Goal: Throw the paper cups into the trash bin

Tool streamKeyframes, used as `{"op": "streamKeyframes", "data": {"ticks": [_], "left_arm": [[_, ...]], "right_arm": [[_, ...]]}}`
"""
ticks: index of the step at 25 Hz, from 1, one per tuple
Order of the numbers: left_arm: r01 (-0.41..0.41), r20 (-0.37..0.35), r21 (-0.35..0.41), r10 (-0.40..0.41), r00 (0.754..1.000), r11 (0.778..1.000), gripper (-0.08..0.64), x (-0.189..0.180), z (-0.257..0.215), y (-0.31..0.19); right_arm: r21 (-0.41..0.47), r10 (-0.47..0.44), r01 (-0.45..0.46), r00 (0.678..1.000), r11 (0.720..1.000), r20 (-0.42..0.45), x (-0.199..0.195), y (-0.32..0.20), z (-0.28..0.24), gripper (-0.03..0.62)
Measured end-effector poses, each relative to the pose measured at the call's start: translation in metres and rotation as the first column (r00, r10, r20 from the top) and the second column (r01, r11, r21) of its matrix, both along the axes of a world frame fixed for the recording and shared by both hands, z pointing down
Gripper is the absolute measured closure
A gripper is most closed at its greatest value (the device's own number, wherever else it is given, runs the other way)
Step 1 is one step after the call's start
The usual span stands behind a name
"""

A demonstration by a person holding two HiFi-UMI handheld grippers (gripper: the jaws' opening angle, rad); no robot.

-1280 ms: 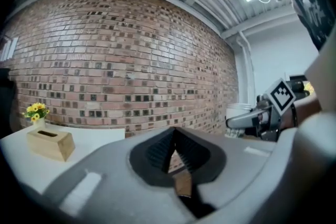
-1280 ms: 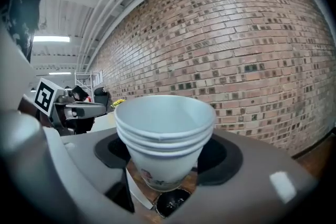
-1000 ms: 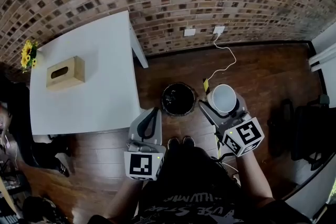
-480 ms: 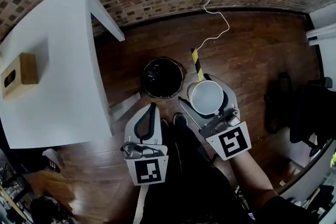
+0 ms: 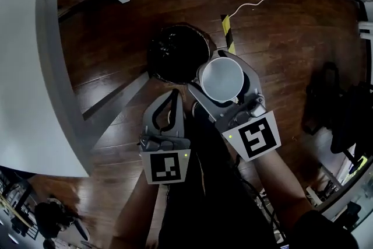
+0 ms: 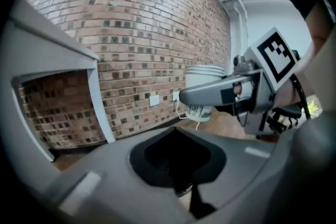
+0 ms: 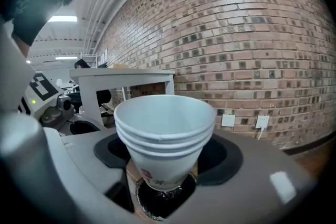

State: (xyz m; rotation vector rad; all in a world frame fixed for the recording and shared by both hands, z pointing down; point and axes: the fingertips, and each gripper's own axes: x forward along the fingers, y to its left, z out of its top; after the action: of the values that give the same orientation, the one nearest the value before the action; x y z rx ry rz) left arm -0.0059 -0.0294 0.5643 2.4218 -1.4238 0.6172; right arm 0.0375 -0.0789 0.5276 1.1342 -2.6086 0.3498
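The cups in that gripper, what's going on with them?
A person holds a gripper in each hand. The right gripper is closed on a stack of white paper cups, held upright. It hangs at the rim of the black-lined trash bin on the wooden floor, and the cups are not dropped in yet. The left gripper is shut and holds nothing.

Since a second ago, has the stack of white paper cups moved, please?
Yes: leftward, toward the round black trash bin. The stack of white paper cups now overlaps its rim; earlier, a gap separated them.
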Motion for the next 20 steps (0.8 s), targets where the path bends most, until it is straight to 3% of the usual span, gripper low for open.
{"op": "streamKeyframes", "data": {"ticks": [5,20], "left_arm": [[0.062,-0.010,-0.069,-0.063,0.998,0.996,0.555,-0.014,0.041,-0.003],[0.078,-0.007,-0.121,-0.079,0.997,0.990,0.555,-0.013,0.118,-0.028]], "right_arm": [[-0.025,-0.027,0.027,1.000,0.999,-0.015,-0.009,0.001,0.041,0.250],[-0.124,-0.043,0.043,0.999,0.991,0.001,-0.020,0.001,0.123,0.250]]}}
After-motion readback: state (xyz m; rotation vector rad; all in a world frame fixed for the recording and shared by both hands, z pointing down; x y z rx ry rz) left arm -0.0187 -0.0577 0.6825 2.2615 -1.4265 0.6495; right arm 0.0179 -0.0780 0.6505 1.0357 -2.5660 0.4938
